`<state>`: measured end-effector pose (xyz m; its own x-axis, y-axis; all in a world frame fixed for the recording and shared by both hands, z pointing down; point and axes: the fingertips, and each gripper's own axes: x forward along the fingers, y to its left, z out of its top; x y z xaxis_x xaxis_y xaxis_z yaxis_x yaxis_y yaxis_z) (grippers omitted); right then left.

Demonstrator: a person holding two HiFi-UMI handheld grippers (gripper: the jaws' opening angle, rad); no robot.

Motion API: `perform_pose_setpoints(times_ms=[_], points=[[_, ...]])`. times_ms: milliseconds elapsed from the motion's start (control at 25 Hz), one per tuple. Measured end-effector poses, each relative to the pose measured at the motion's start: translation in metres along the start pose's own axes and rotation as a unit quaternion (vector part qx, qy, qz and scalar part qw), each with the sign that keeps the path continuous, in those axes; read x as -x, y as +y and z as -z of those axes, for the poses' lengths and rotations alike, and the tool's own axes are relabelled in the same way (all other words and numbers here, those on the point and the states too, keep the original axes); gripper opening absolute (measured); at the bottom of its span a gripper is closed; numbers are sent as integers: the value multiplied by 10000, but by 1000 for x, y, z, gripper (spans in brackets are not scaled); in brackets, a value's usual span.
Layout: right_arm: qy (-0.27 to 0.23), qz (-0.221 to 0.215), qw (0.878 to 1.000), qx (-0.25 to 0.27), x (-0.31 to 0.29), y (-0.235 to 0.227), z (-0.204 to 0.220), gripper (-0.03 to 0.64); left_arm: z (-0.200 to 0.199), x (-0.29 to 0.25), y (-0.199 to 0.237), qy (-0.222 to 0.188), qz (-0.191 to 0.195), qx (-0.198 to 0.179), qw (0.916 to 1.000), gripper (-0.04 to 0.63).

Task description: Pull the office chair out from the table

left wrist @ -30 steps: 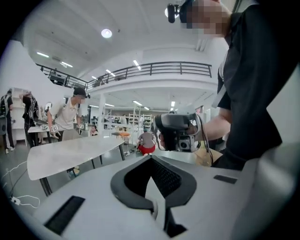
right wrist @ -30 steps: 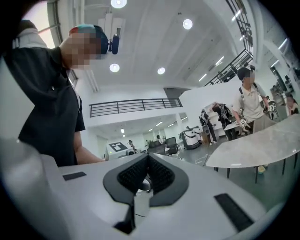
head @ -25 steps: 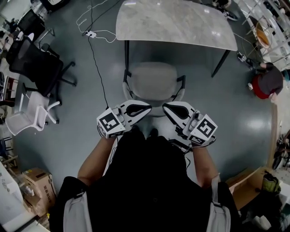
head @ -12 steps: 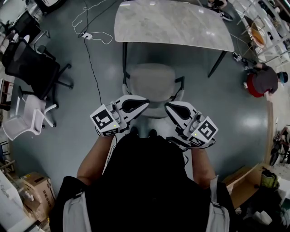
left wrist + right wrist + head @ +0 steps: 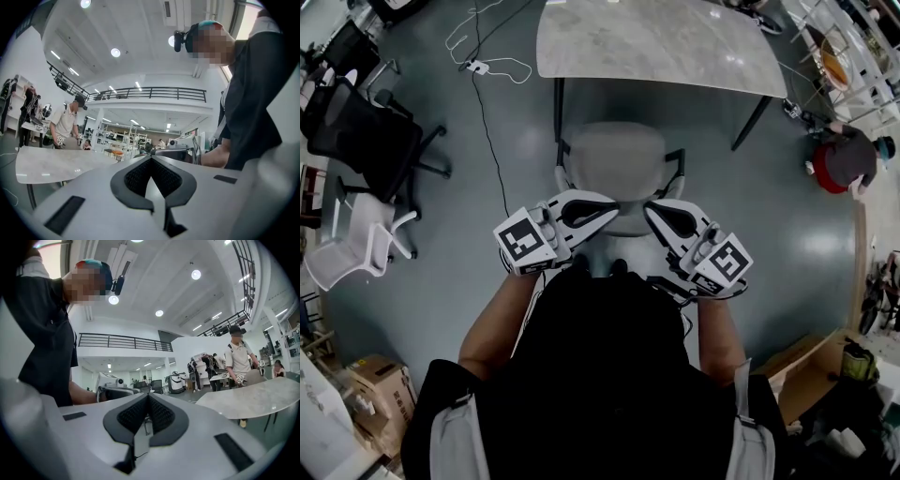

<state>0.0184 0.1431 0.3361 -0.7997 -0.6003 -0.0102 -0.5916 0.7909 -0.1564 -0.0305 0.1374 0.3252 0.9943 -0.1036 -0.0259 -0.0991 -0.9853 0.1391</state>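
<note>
Left claw (image 5: 612, 204) crept forward, jaws together; right claw (image 5: 650, 208) likewise; perhaps over chair (image 5: 614, 155); marble table (image 5: 656, 42), grey floor (image 5: 459, 244)

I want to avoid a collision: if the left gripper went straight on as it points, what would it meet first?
Probably the right gripper, whose shut tongs lie just ahead; the depth between them is unclear.

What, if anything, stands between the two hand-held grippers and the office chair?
Nothing visible. The left hand-held gripper and the right hand-held gripper hover at the backrest of the grey padded office chair.
</note>
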Motion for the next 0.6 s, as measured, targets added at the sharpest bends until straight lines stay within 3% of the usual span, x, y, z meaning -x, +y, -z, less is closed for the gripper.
perform_pose_setpoints(times_ms=[320,600], points=[[37,150,9999,75,8,-7,-2,18,11,0,-10,90,229,173,9995,11],[64,107,9999,100,6,-5,1,18,12,0,-12,94,183,223,9995,11]])
